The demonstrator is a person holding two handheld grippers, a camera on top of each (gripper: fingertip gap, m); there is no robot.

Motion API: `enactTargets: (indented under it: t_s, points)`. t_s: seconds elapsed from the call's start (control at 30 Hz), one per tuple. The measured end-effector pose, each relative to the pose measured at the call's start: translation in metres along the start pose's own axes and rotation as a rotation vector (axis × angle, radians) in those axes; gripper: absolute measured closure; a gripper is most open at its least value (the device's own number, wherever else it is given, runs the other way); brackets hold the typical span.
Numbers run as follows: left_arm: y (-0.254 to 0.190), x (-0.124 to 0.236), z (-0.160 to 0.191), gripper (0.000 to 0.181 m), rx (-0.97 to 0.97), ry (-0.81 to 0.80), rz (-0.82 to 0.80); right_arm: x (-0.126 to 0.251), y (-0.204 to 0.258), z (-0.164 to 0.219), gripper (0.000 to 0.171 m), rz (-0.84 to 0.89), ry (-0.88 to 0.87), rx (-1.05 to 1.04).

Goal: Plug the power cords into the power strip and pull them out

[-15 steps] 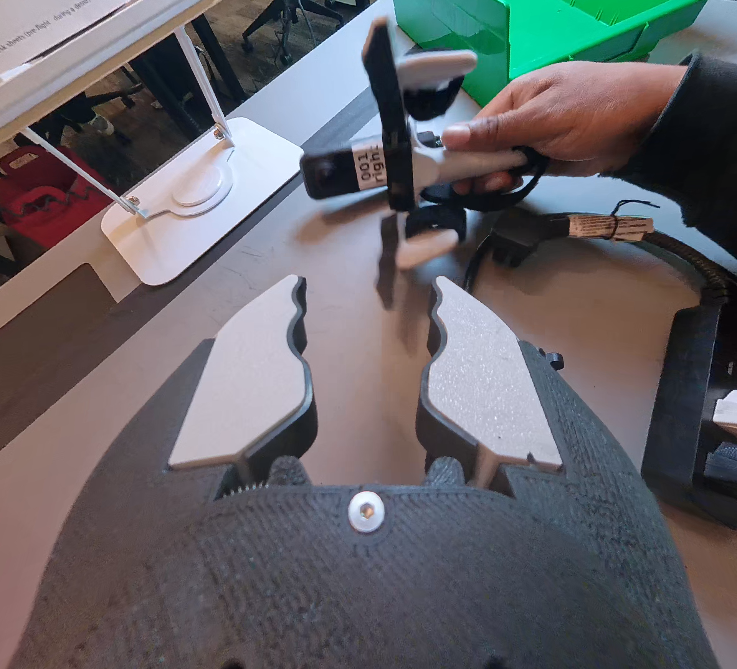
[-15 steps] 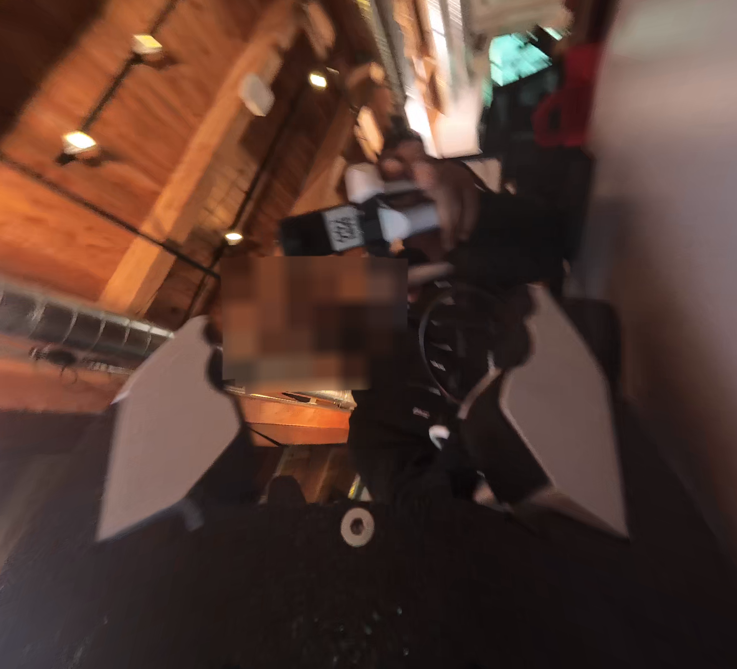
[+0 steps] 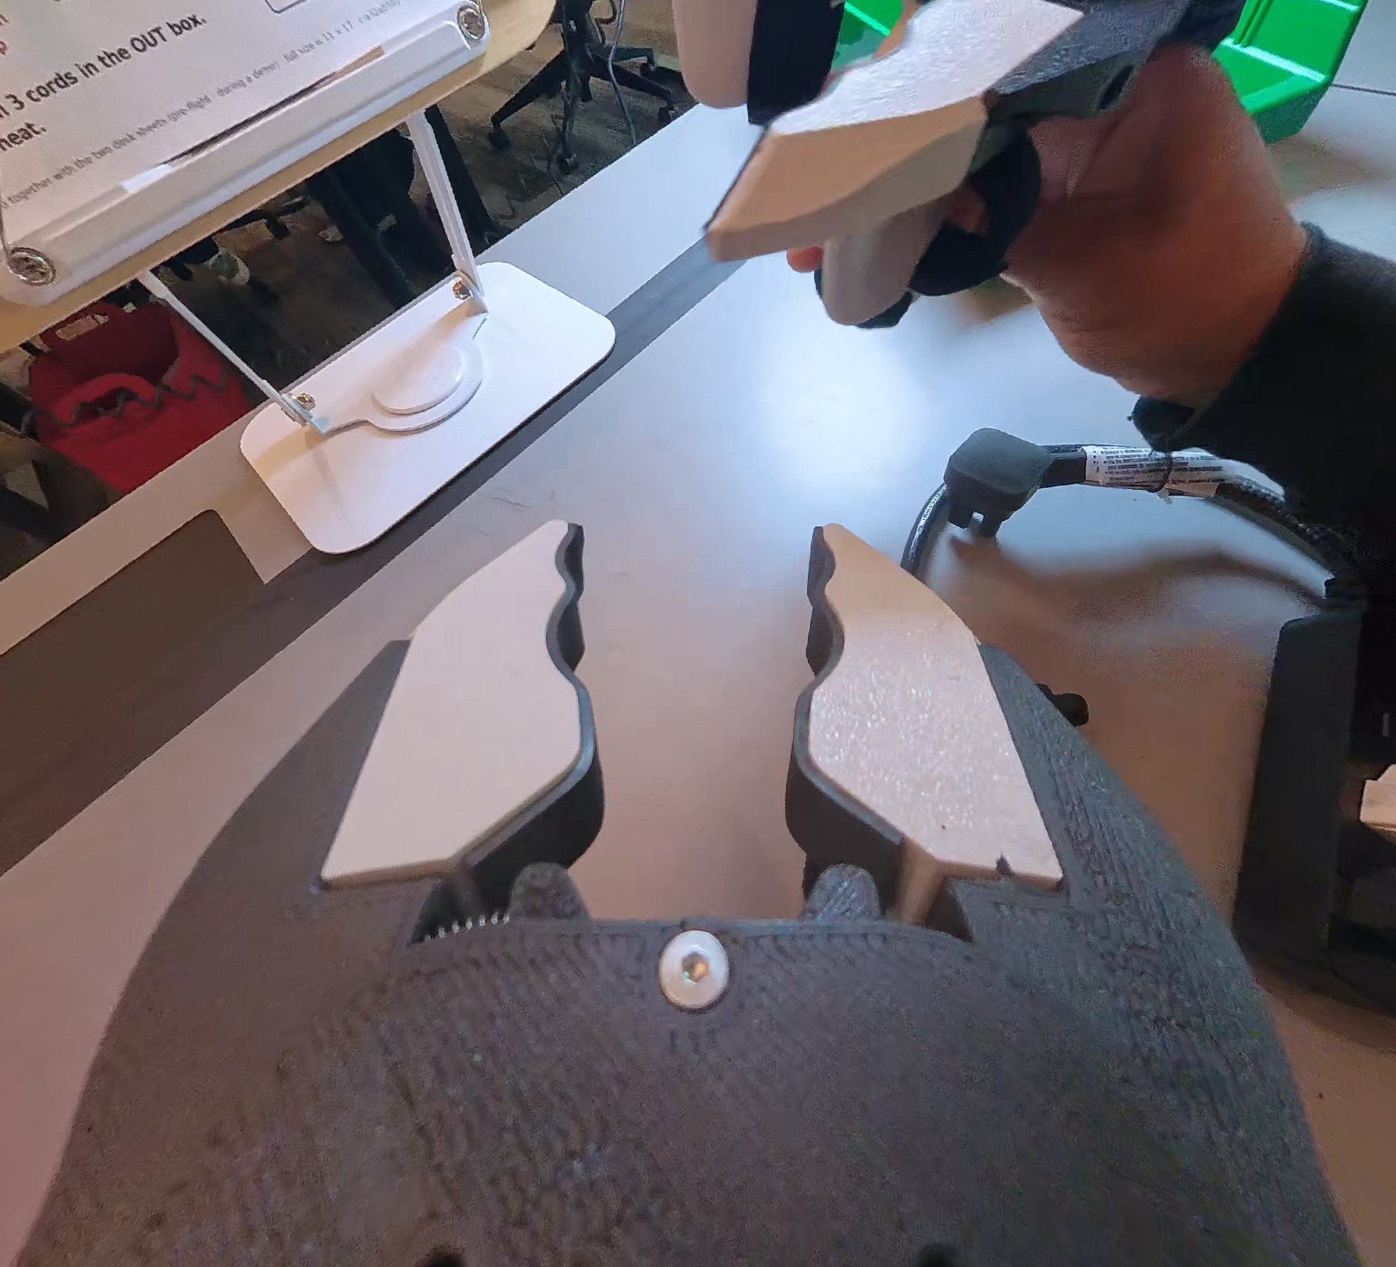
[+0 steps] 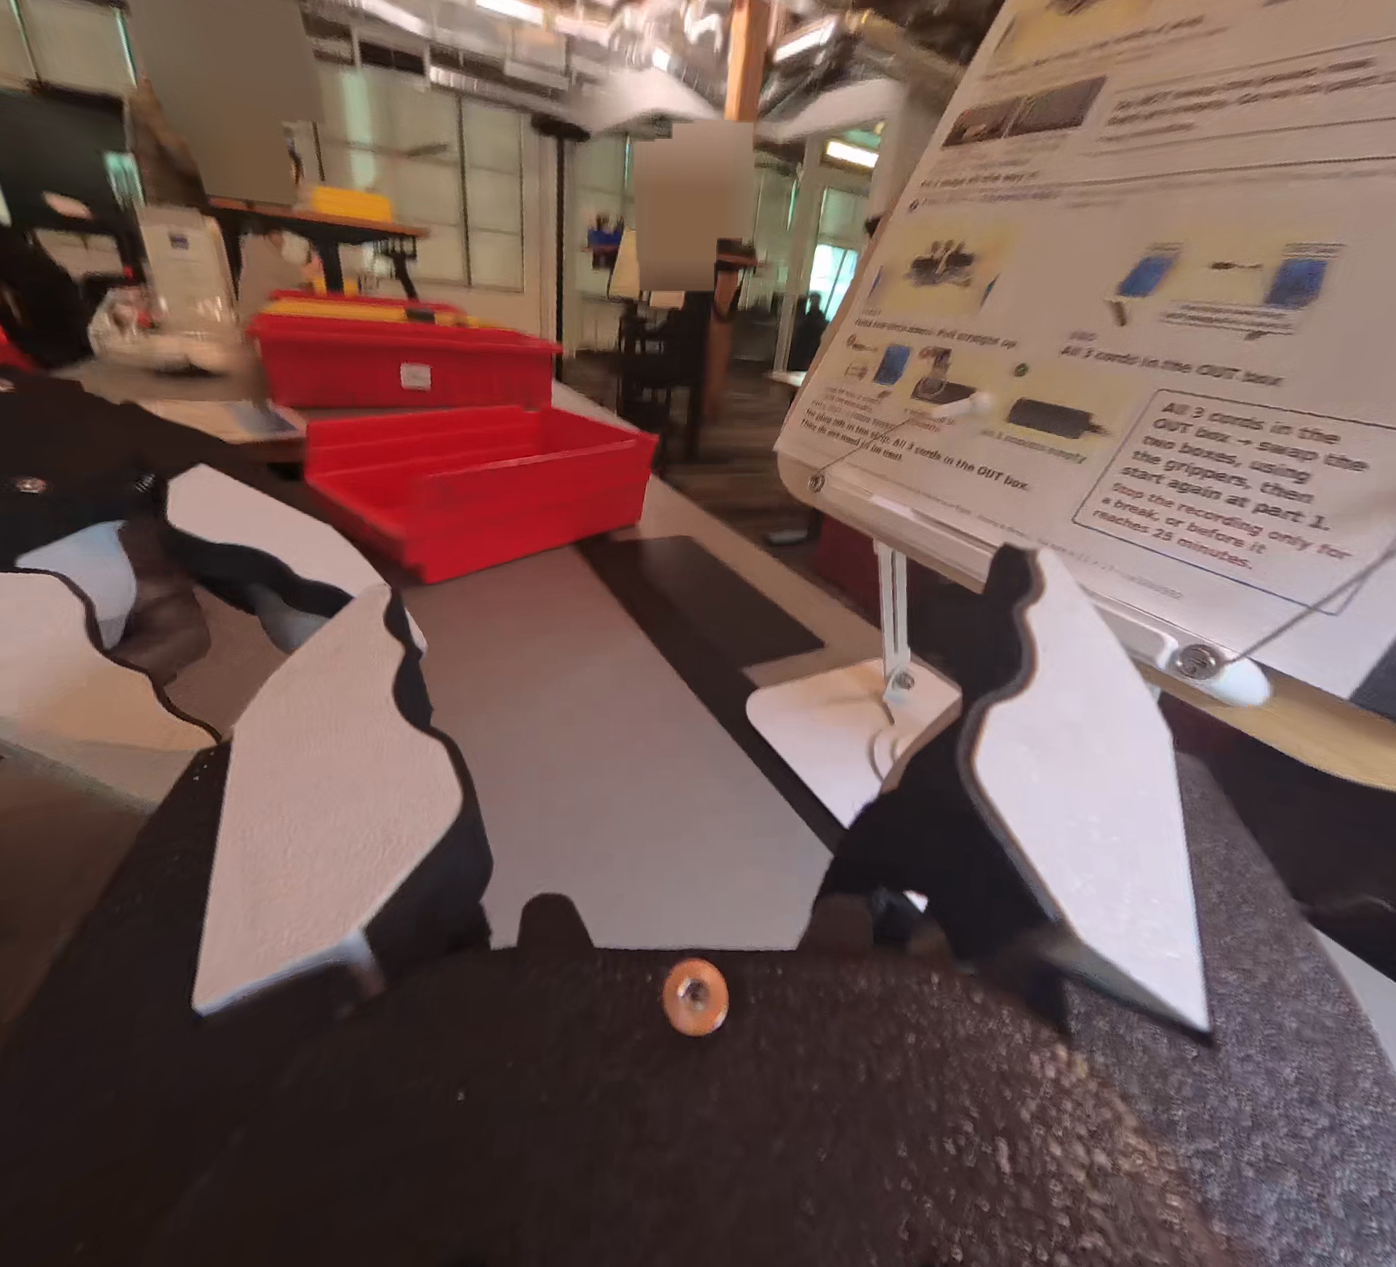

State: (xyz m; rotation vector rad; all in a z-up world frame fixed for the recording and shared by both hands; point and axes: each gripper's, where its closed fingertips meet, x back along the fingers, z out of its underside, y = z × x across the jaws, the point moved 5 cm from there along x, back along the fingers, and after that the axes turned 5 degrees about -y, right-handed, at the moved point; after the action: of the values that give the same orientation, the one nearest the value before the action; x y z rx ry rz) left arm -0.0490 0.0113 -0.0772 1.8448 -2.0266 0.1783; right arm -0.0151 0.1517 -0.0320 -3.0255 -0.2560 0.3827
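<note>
Right up close over the grey table (image 3: pixel 680 445), the left gripper (image 3: pixel 695 543) is hanging there with its jaws spread and nothing between them, just bare tabletop showing through the gap. Just to its right a black plug (image 3: pixel 989 475) lies on the table on its side (prongs poking out toward the near edge), with its braided cord (image 3: pixel 1246 498) looping off to the right past a white tag. Further right at the edge there's a dark block (image 3: pixel 1314 762), could be the power strip, honestly can't tell from here.

Above the plug, the right gripper (image 3: pixel 816 90) is up in the air, held by a hand (image 3: pixel 1148 264) in a dark sleeve, jaws wide apart and empty too. From its own camera you see it's pointing across the table toward the white stand (image 4: pixel 846 710) holding the instruction sheet (image 4: pixel 1178 294).

Beyond that: a red bin (image 4: pixel 483 483) sits on the table, more red bins behind it, and a green bin (image 3: pixel 1299 37) off at the far right side.
</note>
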Motion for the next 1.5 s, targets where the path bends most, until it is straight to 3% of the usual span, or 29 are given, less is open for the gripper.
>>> enactTargets:
  t_s: [0.07,0.27,0.37,0.47,0.53,0.57,1.13,1.5]
  points:
    - [0.001,0.000,0.000,0.124,0.002,0.001,-0.003,0.005,-0.008,0.001,0.029,0.043,-0.075,-0.068]
    - [0.004,-0.002,0.007,0.123,0.038,0.023,-0.007,0.036,-0.035,0.051,0.027,0.368,0.143,-0.188]
    - [0.004,-0.008,0.014,0.123,0.065,0.039,0.009,0.054,-0.047,0.093,0.029,0.461,0.435,-0.160]
    - [-0.001,-0.015,0.022,0.122,0.074,0.065,0.032,0.067,-0.061,0.134,0.041,0.627,0.690,-0.337]
    - [-0.006,-0.019,0.025,0.122,0.063,0.079,0.043,0.086,-0.069,0.161,0.032,0.844,0.979,-0.388]
    - [-0.009,-0.020,0.026,0.122,0.056,0.083,0.048,0.083,-0.066,0.162,0.028,0.791,1.004,-0.383]
    - [-0.010,-0.021,0.028,0.122,0.058,0.097,0.013,0.079,-0.064,0.162,0.023,0.769,1.000,-0.373]
    - [0.005,-0.019,0.033,0.122,0.033,0.105,-0.092,0.079,-0.064,0.162,0.023,0.769,1.000,-0.373]
